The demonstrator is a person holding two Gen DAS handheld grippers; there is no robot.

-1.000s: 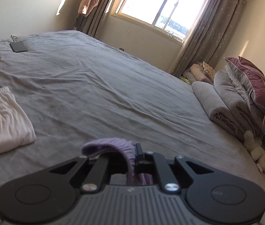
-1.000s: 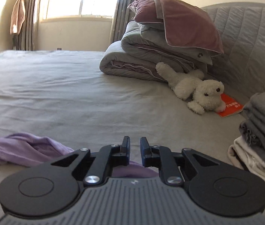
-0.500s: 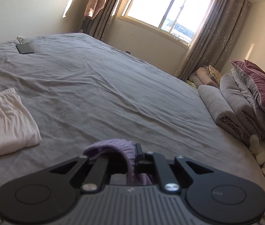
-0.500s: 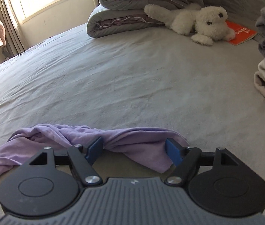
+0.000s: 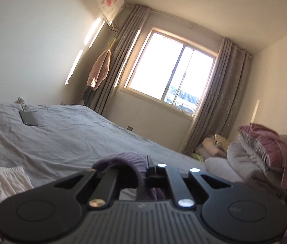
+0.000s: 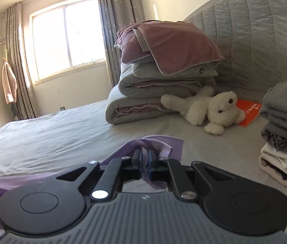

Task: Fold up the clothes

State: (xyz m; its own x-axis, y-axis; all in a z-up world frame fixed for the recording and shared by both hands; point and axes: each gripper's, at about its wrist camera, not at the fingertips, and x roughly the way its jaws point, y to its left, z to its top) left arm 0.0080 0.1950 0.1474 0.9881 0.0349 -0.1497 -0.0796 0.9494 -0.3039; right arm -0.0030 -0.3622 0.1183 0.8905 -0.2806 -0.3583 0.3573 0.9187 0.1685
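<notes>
Purple garment (image 6: 159, 142): thin lilac cloth, held at two places, one by each gripper, above the grey bed (image 6: 62, 134).

Right gripper (image 6: 145, 158): jaws have just been closing and now stand pinched together on a bunched fold of the purple garment. Cloth rises in a small peak over the blue pads, one corner flaring to the right of them, a short flap hanging below the jaws. From the grip the cloth trails down and to the left, leaving the right wrist view at its lower left edge.

Left gripper (image 5: 149, 168): jaws closed on the purple garment (image 5: 127, 158). A ribbed purple edge arches up over the left finger and drops between the fingers; more of it hangs behind the gripper body. Camera tilted, looking at the window (image 5: 169, 75) and ceiling more than at the bed.

Surroundings, left wrist view: folded pale pink garment (image 5: 3, 181) lies flat on the bed at lower left, apart from the gripper. Dark flat phone (image 5: 28, 118) on the far part of the bed. Pink cloth (image 5: 99, 71) hangs beside the curtain.

Surroundings, right wrist view: stack of folded quilts topped by a mauve pillow (image 6: 167, 44) against the padded headboard (image 6: 255, 30). White plush toy (image 6: 210, 107) lies at the foot of that stack, its head resting on an orange booklet (image 6: 249, 113). Pile of folded clothes (image 6: 283, 126), grey above white, at the right edge, well apart from the purple garment.
</notes>
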